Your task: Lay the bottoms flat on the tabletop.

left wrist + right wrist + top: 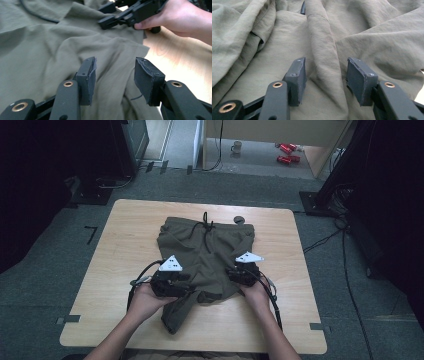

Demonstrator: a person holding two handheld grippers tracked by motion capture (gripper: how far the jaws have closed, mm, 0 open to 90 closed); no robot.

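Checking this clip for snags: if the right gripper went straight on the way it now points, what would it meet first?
Probably the shorts. The right gripper stands open, with a raised fold of olive cloth running between its jaws and on ahead. That fold looks closest, though depth is hard to judge.

- No text, label, brand or number can be read anywhere.
- The red cans (287, 154) on the floor are too small and blurred for their print to be made out.
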